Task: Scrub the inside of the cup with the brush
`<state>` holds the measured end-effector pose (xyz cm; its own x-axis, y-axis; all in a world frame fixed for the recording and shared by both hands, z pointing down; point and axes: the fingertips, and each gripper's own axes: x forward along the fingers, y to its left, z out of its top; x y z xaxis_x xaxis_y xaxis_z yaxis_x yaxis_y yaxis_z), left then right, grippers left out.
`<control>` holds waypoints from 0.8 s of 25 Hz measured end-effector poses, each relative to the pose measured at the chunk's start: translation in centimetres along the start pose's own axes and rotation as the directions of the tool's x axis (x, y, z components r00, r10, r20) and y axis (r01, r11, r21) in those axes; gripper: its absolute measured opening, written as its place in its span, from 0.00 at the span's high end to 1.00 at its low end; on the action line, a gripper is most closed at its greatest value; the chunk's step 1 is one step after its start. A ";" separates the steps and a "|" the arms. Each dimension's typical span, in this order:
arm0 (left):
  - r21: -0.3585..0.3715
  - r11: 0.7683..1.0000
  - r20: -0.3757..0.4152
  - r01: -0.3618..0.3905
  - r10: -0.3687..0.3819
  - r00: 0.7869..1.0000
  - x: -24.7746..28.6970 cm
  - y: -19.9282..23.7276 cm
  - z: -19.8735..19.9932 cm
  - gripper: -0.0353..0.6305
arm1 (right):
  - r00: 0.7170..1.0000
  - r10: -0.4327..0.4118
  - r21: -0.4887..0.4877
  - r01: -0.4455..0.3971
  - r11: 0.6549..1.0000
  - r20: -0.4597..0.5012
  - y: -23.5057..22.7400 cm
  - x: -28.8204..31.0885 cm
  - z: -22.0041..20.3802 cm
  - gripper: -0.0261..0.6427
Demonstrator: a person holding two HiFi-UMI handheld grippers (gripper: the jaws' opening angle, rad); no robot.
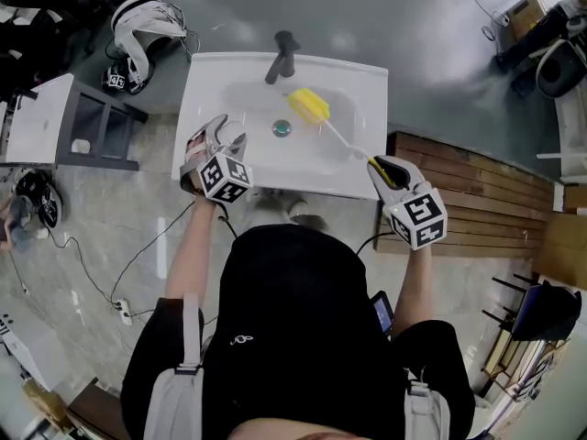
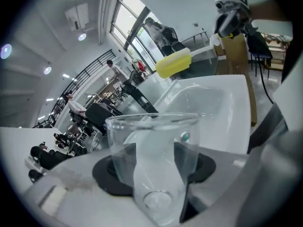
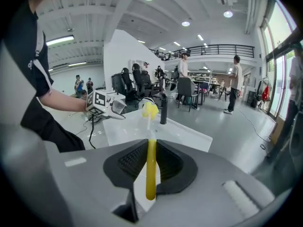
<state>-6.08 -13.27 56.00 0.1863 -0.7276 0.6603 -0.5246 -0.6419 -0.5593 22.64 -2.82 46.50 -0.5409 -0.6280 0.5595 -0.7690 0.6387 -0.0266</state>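
Observation:
A clear glass cup [image 2: 154, 174] sits between the dark pads of my left gripper [image 2: 154, 150], which is shut on it, mouth pointing out over the sink. In the head view my left gripper [image 1: 225, 138] hovers at the sink's front left edge. My right gripper [image 1: 386, 169], at the front right corner, is shut on the yellow handle [image 3: 151, 169] of the brush. The brush's white stem leads to a yellow sponge head [image 1: 309, 105] hanging over the basin, apart from the cup. From the right gripper view, the sponge head [image 3: 149, 109] lies just right of the cup [image 3: 118, 107].
The white sink [image 1: 362, 81] has a black faucet [image 1: 282, 55] at the back and a drain [image 1: 282, 128] in the middle. A white side table [image 1: 41, 122] stands left, a helmet [image 1: 145, 24] lies behind it, and wooden slats [image 1: 477, 191] lie right. Cables trail on the floor.

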 end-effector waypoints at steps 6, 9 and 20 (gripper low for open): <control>-0.178 0.984 0.077 0.022 -0.008 0.997 -0.4 0.7 1.2 0.54 | 0.991 -0.112 0.152 0.100 0.983 0.073 -1.6 -0.3 0.0 0.88; -0.249 0.968 0.103 0.034 -0.009 0.995 -0.5 1.0 1.6 0.54 | 0.982 -0.166 0.214 0.143 0.966 0.095 -2.3 -0.5 0.0 0.88; -0.311 0.950 0.137 0.031 0.013 0.990 -1.0 1.2 2.2 0.54 | 0.939 -0.342 0.338 0.307 0.890 0.048 -5.0 0.5 -2.6 0.88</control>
<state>-5.09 -13.87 53.57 0.2917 -0.7622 0.5778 -0.7511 -0.5566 -0.3551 27.12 -5.20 49.05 -0.2613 -0.8291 0.4943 -0.9653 0.2257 -0.1317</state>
